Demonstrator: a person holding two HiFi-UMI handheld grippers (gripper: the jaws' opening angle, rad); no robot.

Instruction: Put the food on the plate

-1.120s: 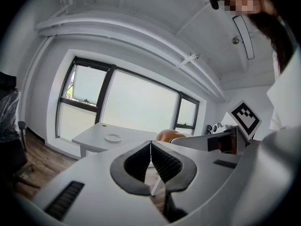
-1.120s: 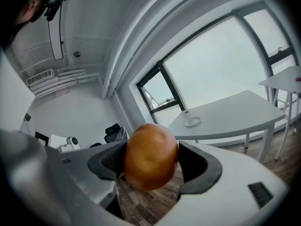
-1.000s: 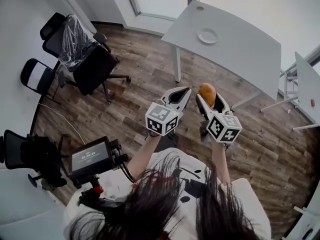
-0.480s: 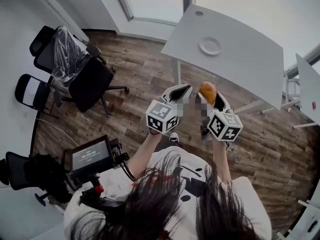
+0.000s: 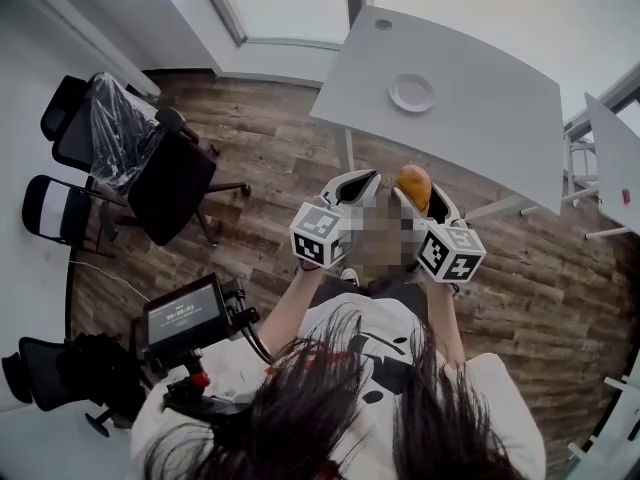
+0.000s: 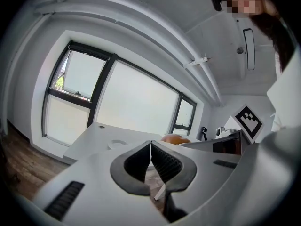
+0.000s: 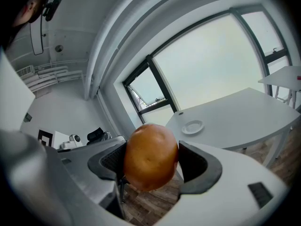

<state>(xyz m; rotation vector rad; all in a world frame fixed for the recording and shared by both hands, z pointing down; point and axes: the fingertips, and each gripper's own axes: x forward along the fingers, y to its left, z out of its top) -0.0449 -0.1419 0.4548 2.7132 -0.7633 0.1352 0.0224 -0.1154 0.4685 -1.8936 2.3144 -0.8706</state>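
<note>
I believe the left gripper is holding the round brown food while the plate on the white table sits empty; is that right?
Not quite: the right gripper holds the round brown food, as the right gripper view shows; the left gripper has its jaws together on nothing. The plate on the white table does sit empty.

**Occluded and Cropped Regions**

In the head view I see only the top of the food [image 5: 413, 180]; the fingers [image 5: 442, 206] of the right gripper [image 5: 418, 196] cover the rest. The side table [image 5: 612, 158] is cut off by the right edge. The red item [image 5: 626, 196] on it is too small to identify.
</note>
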